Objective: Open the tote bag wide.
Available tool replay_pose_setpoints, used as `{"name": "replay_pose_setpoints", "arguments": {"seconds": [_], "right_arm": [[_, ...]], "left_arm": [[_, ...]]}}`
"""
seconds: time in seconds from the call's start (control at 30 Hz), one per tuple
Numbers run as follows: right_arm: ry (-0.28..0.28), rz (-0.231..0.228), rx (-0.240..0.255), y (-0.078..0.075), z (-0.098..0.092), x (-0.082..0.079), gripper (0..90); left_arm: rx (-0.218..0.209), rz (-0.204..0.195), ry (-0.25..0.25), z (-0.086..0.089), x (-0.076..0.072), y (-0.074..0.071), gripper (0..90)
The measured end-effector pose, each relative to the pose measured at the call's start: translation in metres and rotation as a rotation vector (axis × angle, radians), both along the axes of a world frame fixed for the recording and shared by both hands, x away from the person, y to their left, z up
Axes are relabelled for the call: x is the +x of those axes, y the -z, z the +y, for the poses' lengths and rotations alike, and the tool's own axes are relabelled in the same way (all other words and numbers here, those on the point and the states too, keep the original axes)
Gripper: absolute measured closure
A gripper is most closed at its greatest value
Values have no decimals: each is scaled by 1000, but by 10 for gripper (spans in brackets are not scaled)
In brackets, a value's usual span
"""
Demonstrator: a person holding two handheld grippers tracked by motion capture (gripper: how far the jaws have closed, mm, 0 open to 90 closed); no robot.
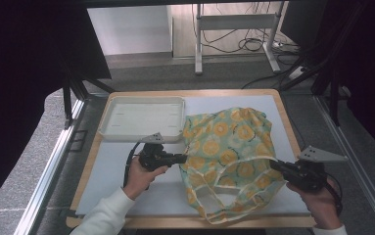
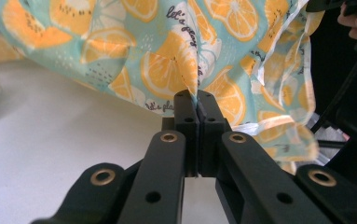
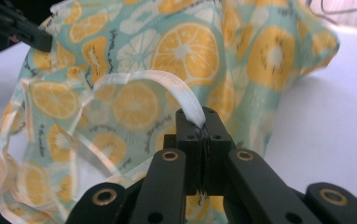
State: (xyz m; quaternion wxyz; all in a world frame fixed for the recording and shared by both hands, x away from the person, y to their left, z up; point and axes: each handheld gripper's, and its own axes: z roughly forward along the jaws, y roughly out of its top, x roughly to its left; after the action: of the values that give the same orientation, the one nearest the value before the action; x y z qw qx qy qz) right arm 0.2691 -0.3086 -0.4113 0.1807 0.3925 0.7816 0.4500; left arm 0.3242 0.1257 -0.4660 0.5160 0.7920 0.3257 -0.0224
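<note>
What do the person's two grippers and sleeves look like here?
Both the left gripper and the right gripper are black with brass-ringed bolt holes in the jaw arms; each carries a grey three-cornered plate and a black cable. The sleeves are white.

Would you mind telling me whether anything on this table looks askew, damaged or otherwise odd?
Nothing looks damaged or spilled. The teal fabric bag printed with orange slices is bunched and crumpled, pinched by the left gripper and the right gripper. The white plastic tray sits squarely.
</note>
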Motion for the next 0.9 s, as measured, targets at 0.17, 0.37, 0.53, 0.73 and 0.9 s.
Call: {"name": "replay_pose_setpoints", "arguments": {"seconds": [0.17,0.37,0.53,0.73,0.9], "right_arm": [[-14,-24,16,-14,5,14,876],[-31,-43,34,-33,14,42,876],[-29,-45,7,-45,22,64,876],[-26,-53,-26,-58,29,83,876],[-21,-71,-35,-69,34,96,876]], "left_arm": [[-13,-22,-14,1,4,-12,897],[-28,-6,-38,4,15,-16,896],[-9,-1,-57,3,23,-16,897],[28,-7,-63,-2,32,-22,897],[70,-20,-60,-9,40,-28,897]]}}
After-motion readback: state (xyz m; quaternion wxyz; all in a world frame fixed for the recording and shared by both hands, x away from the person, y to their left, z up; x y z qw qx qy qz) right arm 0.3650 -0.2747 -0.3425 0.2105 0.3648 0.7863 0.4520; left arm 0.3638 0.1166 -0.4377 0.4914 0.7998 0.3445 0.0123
